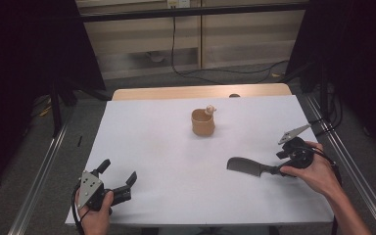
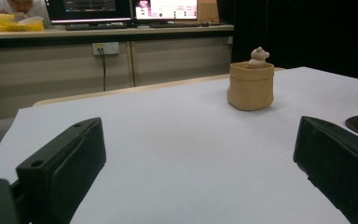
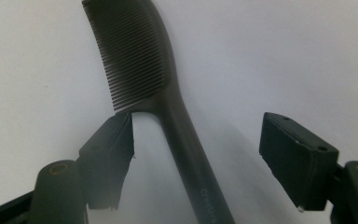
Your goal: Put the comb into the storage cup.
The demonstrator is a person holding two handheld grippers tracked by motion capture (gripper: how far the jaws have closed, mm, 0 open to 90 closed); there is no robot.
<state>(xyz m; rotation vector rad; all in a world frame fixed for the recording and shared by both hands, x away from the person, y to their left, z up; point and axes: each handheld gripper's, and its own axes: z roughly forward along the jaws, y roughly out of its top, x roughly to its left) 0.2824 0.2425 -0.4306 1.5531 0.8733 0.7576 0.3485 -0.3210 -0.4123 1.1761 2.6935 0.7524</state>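
A dark comb (image 1: 247, 166) lies flat on the white sheet (image 1: 166, 161) at the right, teeth end pointing left. My right gripper (image 1: 276, 169) is down over its handle. In the right gripper view the comb's handle (image 3: 186, 149) runs between the two jaws of that gripper (image 3: 198, 128), which stand apart with gaps on both sides, so it is open. My left gripper (image 1: 119, 170) rests open and empty near the front left corner, and in its own view (image 2: 200, 140) it faces a tan cup (image 2: 251, 88). A small bear figurine (image 2: 258, 57) peeks over the cup's rim.
The tan cup (image 1: 203, 125) stands alone at mid-table toward the far side. Bare wood of the table (image 1: 200, 92) shows beyond the sheet. Metal rails run along both sides. A desk with monitors (image 2: 121, 9) lies far behind.
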